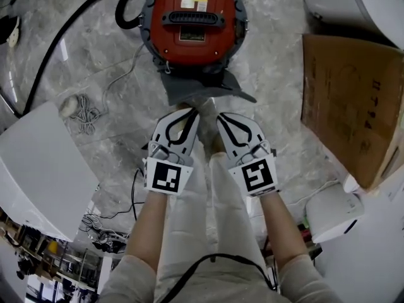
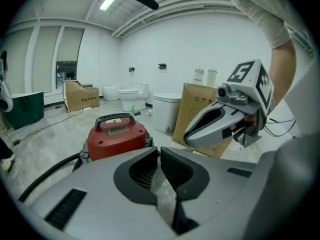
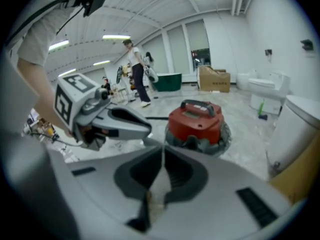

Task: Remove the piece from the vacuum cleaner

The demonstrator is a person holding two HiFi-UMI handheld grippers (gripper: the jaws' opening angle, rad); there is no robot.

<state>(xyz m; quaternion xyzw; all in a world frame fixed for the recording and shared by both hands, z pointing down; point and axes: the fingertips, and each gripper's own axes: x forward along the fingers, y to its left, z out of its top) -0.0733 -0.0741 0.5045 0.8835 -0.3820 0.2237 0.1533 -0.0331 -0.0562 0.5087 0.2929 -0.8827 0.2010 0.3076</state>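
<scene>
The red canister vacuum cleaner stands on the grey floor ahead of me, with a black handle on top and a black hose curving off to the left. A dark grey flat piece juts from its near side. My left gripper and right gripper hang side by side just short of that piece, both shut and empty. In the left gripper view, the vacuum lies beyond the closed jaws. The right gripper view shows the vacuum a little right of centre.
A flattened cardboard box lies at the right, with a white appliance near it. A white panel and loose cables lie at the left. A person stands far back in the room, and a toilet stands by the wall.
</scene>
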